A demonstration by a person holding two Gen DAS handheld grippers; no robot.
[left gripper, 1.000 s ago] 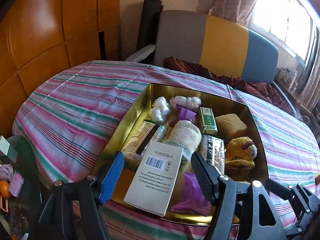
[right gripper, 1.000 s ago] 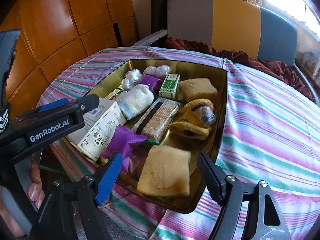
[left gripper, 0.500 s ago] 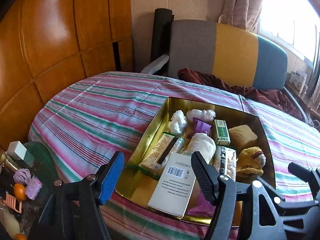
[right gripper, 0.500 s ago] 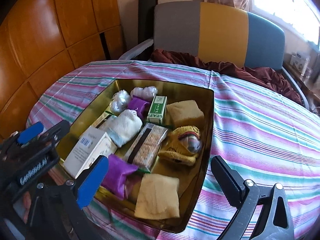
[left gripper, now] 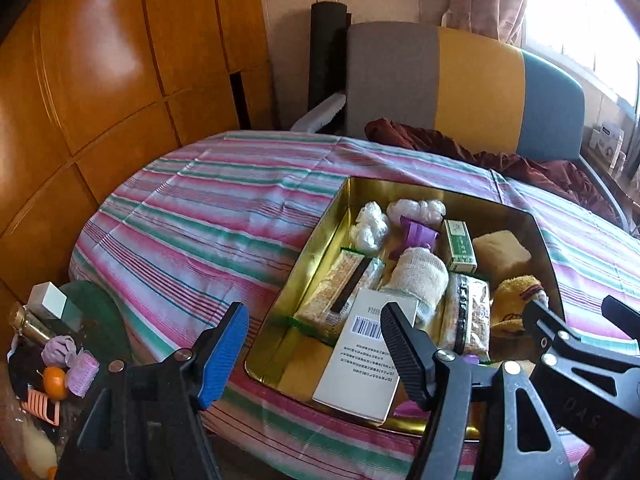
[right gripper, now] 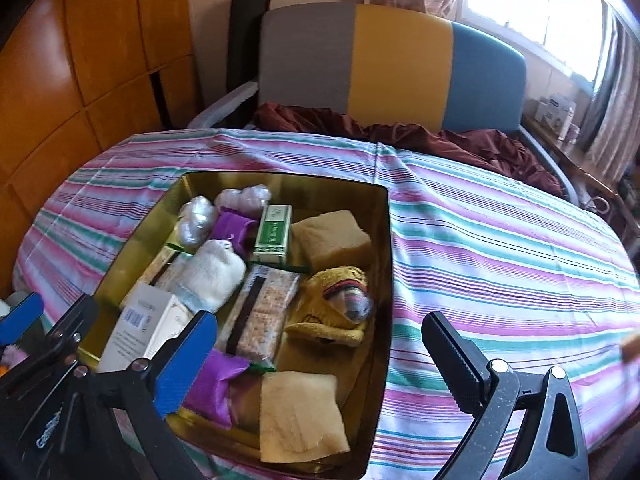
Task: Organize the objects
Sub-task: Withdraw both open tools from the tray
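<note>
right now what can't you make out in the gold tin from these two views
- White box: left wrist view, small print unreadable, right edge behind the left gripper.
- Purple pouch: right wrist view, partly behind the right gripper.
- Gold tin floor: both views, covered by contents.

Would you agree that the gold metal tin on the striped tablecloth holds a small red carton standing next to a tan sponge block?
Not quite: the small carton is green and white, not red, as the right wrist view shows. It does stand next to the tan sponge block inside the gold metal tin on the striped tablecloth.
</note>
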